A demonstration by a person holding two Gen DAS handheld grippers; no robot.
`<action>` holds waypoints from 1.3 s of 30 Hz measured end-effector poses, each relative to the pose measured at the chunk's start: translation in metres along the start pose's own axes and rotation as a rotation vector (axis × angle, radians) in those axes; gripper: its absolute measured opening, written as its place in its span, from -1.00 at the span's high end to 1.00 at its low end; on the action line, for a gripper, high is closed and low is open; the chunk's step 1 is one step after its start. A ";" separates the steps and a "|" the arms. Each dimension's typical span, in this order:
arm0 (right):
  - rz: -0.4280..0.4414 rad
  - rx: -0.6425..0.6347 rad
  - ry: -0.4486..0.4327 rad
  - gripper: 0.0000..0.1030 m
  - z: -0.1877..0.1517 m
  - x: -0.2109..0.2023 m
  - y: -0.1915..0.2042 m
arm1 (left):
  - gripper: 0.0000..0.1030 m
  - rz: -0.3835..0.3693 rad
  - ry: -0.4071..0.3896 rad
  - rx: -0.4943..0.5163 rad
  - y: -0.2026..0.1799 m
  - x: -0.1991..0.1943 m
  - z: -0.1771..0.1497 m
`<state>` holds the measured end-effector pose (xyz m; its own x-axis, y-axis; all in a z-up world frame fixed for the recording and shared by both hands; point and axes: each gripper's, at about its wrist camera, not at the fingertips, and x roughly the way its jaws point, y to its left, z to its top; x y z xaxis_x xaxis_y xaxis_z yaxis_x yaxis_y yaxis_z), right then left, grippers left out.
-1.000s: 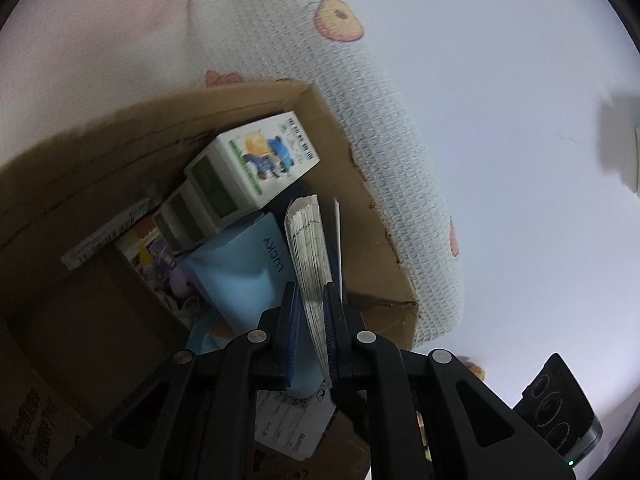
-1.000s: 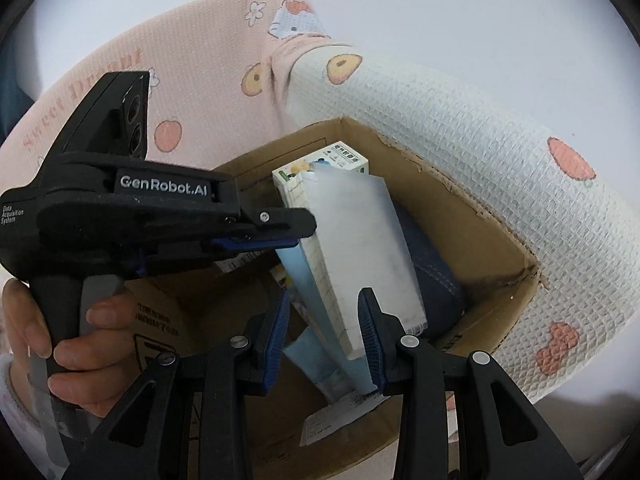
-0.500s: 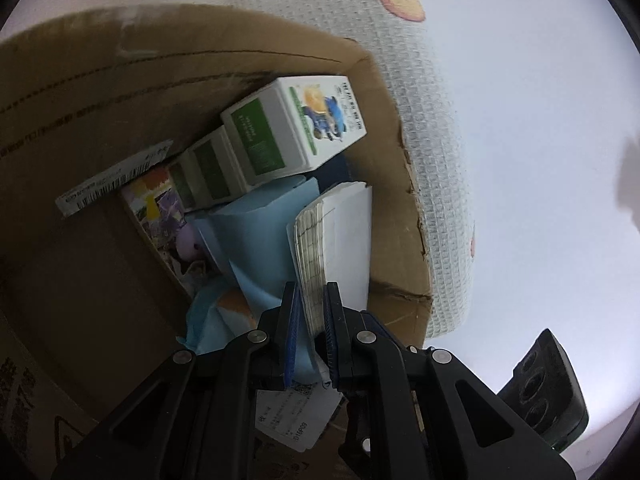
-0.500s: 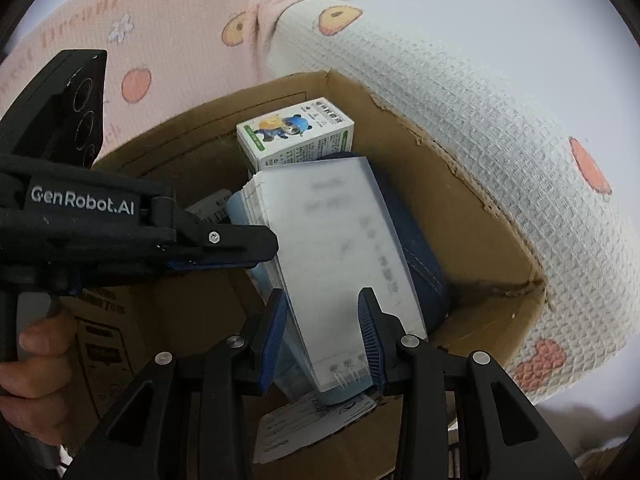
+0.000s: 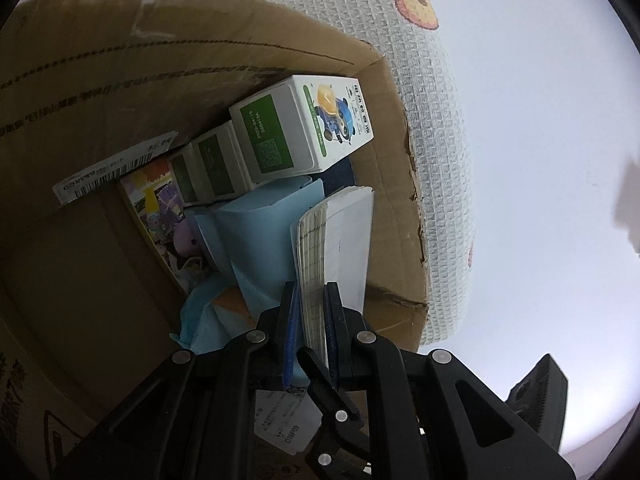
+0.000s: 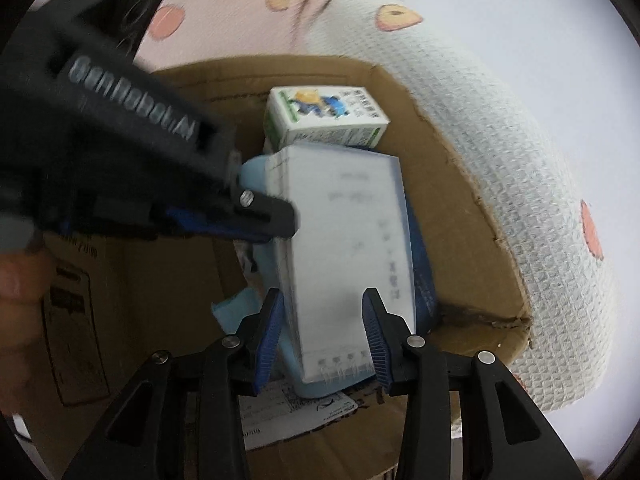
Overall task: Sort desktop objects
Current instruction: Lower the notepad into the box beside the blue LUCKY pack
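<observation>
A white notepad [image 5: 336,248] with a clear cover stands on edge inside a brown cardboard box [image 5: 168,92]. My left gripper [image 5: 311,312] is shut on the notepad's lower edge. In the right wrist view the same notepad [image 6: 348,248] lies between the fingers of my right gripper [image 6: 324,320], which is open and not pressing it; the left gripper's body [image 6: 132,148] reaches in from the left. The box also holds green and white cartons [image 5: 304,128], a light blue folder [image 5: 256,232] and a colourful picture card [image 5: 160,216].
A white waffle-weave cloth with fruit prints [image 5: 436,152] lies against the box's right side. A pink printed cloth [image 6: 240,12] lies behind the box. A white label [image 5: 280,420] lies at the box's near edge. The white tabletop [image 5: 540,160] extends right.
Both grippers have moved lower into the box with the notepad. The notepad now stands deeper among the items, and the left gripper has shifted right in the right wrist view.
</observation>
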<state>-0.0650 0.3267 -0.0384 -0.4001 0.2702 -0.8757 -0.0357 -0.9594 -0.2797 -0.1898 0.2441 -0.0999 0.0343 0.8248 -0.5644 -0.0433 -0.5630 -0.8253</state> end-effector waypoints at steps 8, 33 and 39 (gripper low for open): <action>0.003 -0.055 0.020 0.26 -0.005 0.006 -0.003 | 0.75 0.002 -0.007 -0.014 0.005 -0.002 -0.001; 0.158 -0.061 0.013 0.26 0.002 0.004 -0.040 | 0.44 0.053 -0.020 -0.037 -0.001 0.018 -0.012; 0.184 -0.102 -0.004 0.18 0.012 0.002 -0.049 | 0.45 0.045 -0.011 -0.081 0.021 0.007 -0.008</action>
<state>-0.0751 0.3737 -0.0216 -0.3950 0.0910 -0.9142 0.1311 -0.9793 -0.1541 -0.1828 0.2375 -0.1209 0.0230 0.7986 -0.6014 0.0359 -0.6018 -0.7978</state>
